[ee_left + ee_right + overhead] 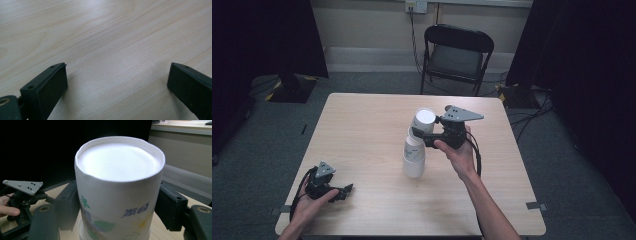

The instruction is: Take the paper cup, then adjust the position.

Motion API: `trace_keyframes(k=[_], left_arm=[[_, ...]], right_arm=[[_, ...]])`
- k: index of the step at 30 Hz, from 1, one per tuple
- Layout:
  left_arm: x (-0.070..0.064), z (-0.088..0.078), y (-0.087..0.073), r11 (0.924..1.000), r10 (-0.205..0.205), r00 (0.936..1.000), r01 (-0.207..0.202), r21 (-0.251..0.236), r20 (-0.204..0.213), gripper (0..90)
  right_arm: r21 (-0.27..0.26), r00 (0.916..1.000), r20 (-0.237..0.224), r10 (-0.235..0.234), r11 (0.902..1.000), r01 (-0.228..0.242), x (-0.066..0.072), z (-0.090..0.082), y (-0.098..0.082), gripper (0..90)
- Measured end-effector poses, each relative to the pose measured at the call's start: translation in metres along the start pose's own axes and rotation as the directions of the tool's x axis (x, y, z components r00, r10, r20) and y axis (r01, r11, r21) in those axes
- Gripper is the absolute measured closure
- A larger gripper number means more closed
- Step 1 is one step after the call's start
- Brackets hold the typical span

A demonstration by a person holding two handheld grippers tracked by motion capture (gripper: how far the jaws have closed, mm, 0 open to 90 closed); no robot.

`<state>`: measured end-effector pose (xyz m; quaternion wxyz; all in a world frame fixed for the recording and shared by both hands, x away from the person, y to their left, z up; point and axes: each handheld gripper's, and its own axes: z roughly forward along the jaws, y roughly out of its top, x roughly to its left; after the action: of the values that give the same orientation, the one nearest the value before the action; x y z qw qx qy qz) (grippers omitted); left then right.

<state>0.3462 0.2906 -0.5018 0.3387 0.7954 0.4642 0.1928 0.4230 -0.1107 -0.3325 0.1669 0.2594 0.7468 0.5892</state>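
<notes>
White paper is what I hold from above: my right gripper (421, 134) has its fingers clamped on the upside-down top cup (424, 121), which tilts above a stack of white cups (414, 158) standing near the middle of the pale wooden bench (362, 130). My left gripper (343, 191) rests in my left hand (307, 206) near the bench's front left corner, well apart from the stack. A black folding chair (456, 56) stands beyond the far edge.

Along my left gripper (117, 82), the two black fingers (47, 87) stand wide apart with bare wood grain between them, grasping nothing.

Along my right gripper (117, 210), the fingers (170, 206) press both sides of the cup (117, 192), its flat white base facing up and blue and green print on its wall. The rim of the cup below (82, 233) peeks out under it. Farther off at the left sits my other gripper (23, 195).
</notes>
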Motion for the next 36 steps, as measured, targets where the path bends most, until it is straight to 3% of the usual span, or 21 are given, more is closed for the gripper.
trace_keyframes(k=[3, 8, 12, 15, 23, 28, 36], left_arm=[[0.001, -0.001, 0.000, 1.0000, 0.001, 1.0000, -0.001, -0.005, -0.002, 4.6], [0.003, -0.004, 0.000, 0.9997, 0.007, 1.0000, -0.007, -0.024, -0.001, 18.7], [0.002, -0.006, 0.000, 0.9996, 0.009, 0.9999, -0.009, -0.028, 0.012, 20.2], [0.001, -0.011, 0.001, 0.9982, 0.001, 0.9998, 0.000, -0.060, 0.020, 20.0], [-0.007, -0.021, 0.010, 0.9889, 0.003, 0.9978, 0.007, -0.149, 0.067, 20.2], [-0.017, -0.025, 0.017, 0.9856, 0.040, 0.9956, -0.025, -0.167, 0.085, 20.4], [-0.034, -0.031, 0.027, 0.9749, 0.104, 0.9856, -0.075, -0.210, 0.133, 20.5]], right_arm=[[-0.004, 1.0000, 0.007, -0.004, 1.0000, 0.004, -0.001, -0.005, 0.002, 29.0], [-0.003, 0.9999, 0.009, -0.012, 0.9999, 0.012, 0.000, -0.013, 0.002, 29.0], [-0.029, 0.9996, 0.020, -0.018, 0.9994, 0.018, 0.003, -0.024, 0.003, 29.1], [-0.033, 0.9989, 0.040, -0.024, 0.9991, 0.025, 0.005, -0.033, 0.000, 29.1], [-0.024, 0.9997, 0.022, -0.008, 0.9997, 0.008, 0.011, -0.051, -0.016, 29.2], [-0.012, 0.9999, 0.009, 0.007, 0.9999, -0.007, 0.016, -0.056, -0.026, 29.3], [-0.007, 0.9997, -0.013, 0.021, 0.9998, -0.021, 0.023, -0.056, -0.033, 29.5]])
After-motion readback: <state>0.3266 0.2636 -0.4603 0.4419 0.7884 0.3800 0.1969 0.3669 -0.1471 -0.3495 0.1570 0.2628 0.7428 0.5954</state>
